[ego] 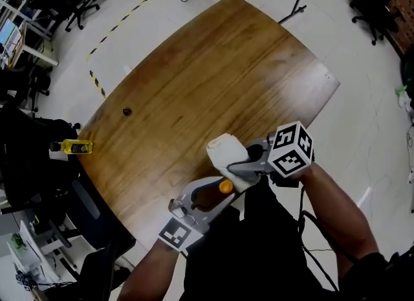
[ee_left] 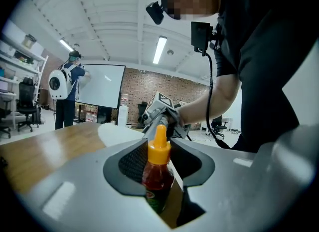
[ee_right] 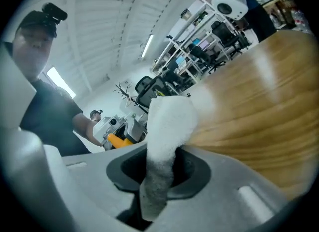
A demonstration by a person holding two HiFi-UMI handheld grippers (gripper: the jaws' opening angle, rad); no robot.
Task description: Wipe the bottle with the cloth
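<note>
Above the table (ego: 207,79), the left hand-held gripper (ego: 218,193) clamps the orange-capped bottle (ee_left: 157,173), and the right hand-held gripper (ego: 251,165) pinches the white cloth (ee_right: 167,126) close to it.

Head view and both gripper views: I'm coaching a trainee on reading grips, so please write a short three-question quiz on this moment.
1. Multiple choice: what is the left gripper shut on?
A) a white cloth
B) a red sauce bottle with an orange cap
C) nothing
2. True or false: the white cloth lies flat on the wooden table.
3. Fill in: the cloth is clamped in the ____ gripper.

Key
1. B.
2. False: the right gripper clamps it, and it stands up from the jaws.
3. right.
</note>
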